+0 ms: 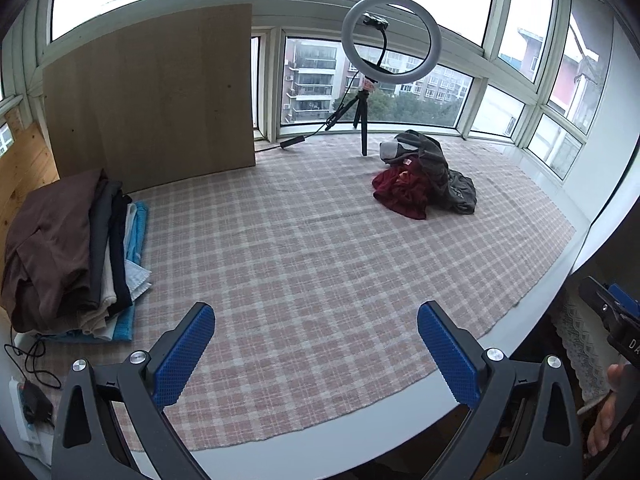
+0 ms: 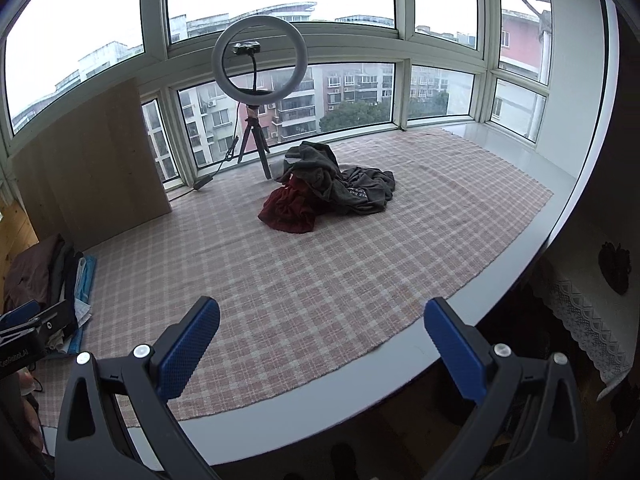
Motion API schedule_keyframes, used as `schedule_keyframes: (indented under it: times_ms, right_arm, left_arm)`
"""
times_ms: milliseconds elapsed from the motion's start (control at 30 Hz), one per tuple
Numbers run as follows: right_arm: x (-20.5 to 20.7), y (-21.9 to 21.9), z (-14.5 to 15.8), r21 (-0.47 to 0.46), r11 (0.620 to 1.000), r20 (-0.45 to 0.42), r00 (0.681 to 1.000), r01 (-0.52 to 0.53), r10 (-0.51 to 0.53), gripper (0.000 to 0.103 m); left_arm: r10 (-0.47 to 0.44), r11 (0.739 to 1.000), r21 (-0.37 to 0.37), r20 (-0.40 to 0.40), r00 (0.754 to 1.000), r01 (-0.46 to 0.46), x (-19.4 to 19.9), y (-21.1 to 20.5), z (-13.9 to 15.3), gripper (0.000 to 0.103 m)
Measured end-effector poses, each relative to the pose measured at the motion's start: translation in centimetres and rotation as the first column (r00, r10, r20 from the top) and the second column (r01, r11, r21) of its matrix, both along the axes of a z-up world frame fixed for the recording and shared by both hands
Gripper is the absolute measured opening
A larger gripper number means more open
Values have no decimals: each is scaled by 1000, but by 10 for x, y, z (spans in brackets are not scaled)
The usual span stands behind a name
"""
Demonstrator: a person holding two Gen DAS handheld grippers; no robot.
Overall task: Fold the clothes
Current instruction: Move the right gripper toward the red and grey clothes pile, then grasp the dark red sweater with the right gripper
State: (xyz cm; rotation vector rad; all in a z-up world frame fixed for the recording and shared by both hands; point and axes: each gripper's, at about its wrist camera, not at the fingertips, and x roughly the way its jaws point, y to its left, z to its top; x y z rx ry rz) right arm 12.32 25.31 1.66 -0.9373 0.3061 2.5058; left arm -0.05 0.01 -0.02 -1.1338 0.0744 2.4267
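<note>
A loose heap of clothes lies at the far side of the checked cloth (image 1: pixel 304 240): a dark red garment (image 1: pixel 400 192) (image 2: pixel 290 210) under a grey one (image 1: pixel 440 168) (image 2: pixel 348 186). A stack of folded clothes (image 1: pixel 72 256) (image 2: pixel 52 276) sits at the left, brown on top. My left gripper (image 1: pixel 316 344) is open and empty above the near edge of the cloth. My right gripper (image 2: pixel 322 340) is open and empty, also near the front edge, far from the heap.
A ring light on a small tripod (image 1: pixel 380 64) (image 2: pixel 256 92) stands behind the heap, its cable trailing left. A wooden board (image 1: pixel 152 100) leans against the windows at the back left. A power strip with cables (image 1: pixel 28 404) lies at the left front.
</note>
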Motion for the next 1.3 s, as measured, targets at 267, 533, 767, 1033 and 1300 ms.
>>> schedule_keyframes:
  times_ms: [267,533,767,1033,1300]
  right_arm:
    - [-8,37,-8,-26,1000,-32,999,-18,17,103]
    - [-69,114,6,74,990,-73,989,-121,127,103]
    - [-157,185,-2,77,952,-73,950,-297,302,103]
    - [-271,227,-51,0,905,48,904,-426,426,94]
    - [-347,185,-115,-358,700,33,741,-618,671,39]
  left_arm:
    - [68,998,8,-37,997,-67,-16,10,-2,102]
    - [139,990,-33,-36,990,-140,-52,41,11,102]
    - [221,974,-52,-8,975,-222,-85,82,12,102]
    - [306,949,-82,-18,952,-306,-104,113,16,102]
    - [409,899,-159,-26,912,-407,-113,111,5,102]
